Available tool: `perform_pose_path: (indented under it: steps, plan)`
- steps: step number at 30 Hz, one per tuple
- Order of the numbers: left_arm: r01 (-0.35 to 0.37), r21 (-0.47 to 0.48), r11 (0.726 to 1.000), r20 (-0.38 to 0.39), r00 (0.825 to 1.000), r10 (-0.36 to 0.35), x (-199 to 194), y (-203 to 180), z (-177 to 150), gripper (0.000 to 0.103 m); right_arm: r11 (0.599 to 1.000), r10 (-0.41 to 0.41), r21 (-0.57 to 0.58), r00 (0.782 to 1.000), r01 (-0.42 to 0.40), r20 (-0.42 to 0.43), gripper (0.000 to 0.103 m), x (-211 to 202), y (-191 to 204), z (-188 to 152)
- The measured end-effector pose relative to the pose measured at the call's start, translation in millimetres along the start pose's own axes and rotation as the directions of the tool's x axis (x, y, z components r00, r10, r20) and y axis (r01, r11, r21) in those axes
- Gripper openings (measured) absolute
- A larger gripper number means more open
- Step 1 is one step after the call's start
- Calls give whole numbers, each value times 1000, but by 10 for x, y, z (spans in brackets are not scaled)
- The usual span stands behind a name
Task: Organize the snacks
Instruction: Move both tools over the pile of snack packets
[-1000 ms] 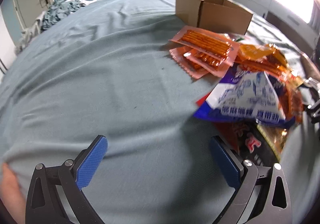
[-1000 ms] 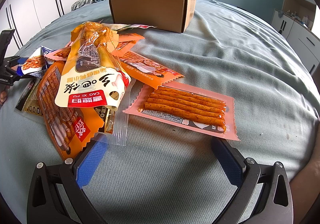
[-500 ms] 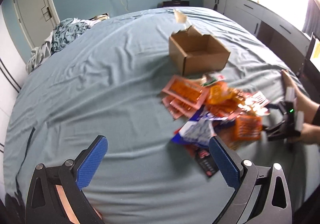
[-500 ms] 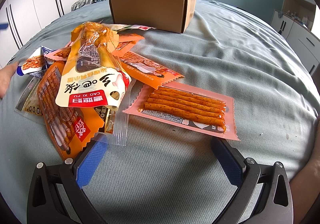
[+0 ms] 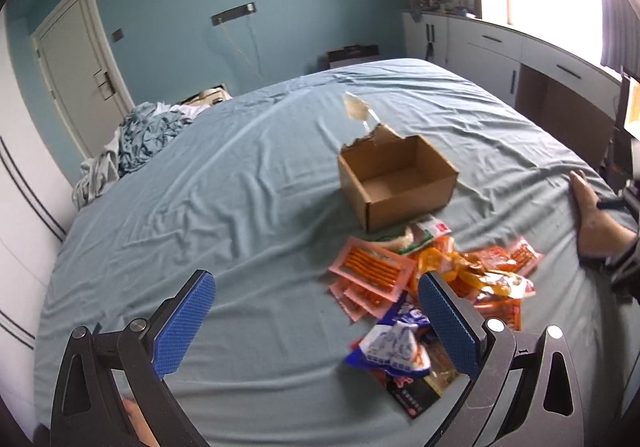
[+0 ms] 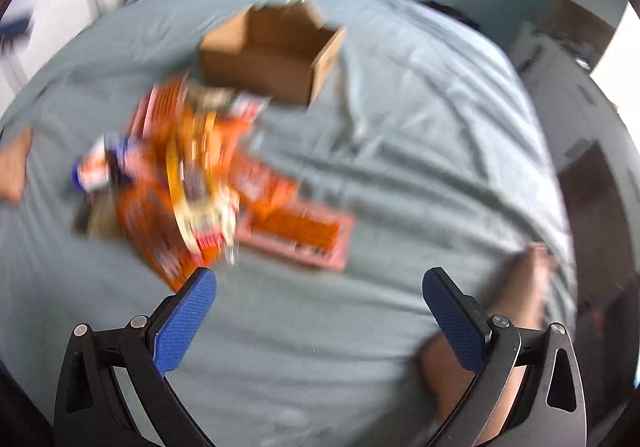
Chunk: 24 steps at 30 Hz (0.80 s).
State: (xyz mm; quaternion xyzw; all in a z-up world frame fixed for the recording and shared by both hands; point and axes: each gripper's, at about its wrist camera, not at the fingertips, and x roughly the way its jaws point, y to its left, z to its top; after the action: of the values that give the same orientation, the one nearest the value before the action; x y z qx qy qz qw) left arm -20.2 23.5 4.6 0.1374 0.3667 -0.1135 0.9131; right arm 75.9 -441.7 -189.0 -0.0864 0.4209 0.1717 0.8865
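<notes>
1. Left tongs (image 5: 316, 321) spread wide, nothing btwn the blue pads, held above the bed (image 5: 240, 215).
2. Right tongs (image 6: 320, 317) also released, empty; that view is blurred.
3. Snack pile (image 5: 432, 287) lies on the sheet just in front of the open cardboard box (image 5: 396, 183), w/ a pink stick pack (image 5: 372, 267) at the pile's left edge.
4. Box looks empty inside.

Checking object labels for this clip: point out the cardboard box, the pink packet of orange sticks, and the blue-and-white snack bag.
cardboard box (image 5: 408, 203), left wrist view, on its near outer wall.
pink packet of orange sticks (image 5: 372, 268), left wrist view, on the sticks at its middle.
blue-and-white snack bag (image 5: 394, 345), left wrist view, on its white printed face.
</notes>
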Motion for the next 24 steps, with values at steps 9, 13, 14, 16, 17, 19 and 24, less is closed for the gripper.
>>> perform_pose_path:
  steps: [9,13,14,16,17,19,24]
  plan:
    - [13,109,994,-38,999,-9,-100,-285,81,103,994,60,-94,998,-60,-7,103,-773,505,327]
    - [-18,143,990,-14,1000,20,-132,-229,61,103,982,129,-119,983,-145,-131,103,-634,601,369]
    - [-15,144,989,-23,1000,19,-93,-219,70,103,981,136,-118,981,-153,-140,103,-601,594,367]
    - [-9,139,990,-47,999,15,-19,-232,87,103,980,136,-121,979,-155,-154,103,-539,563,376]
    - [-2,140,990,-65,998,12,16,-243,84,103,981,129,-128,980,-149,-153,103,-511,522,389]
    - [14,159,987,-104,995,3,94,-292,71,103,982,107,-138,984,-127,-142,103,-462,434,416]
    - [41,214,976,-135,991,-12,184,-444,6,103,981,79,-167,990,-99,-121,103,-384,540,433]
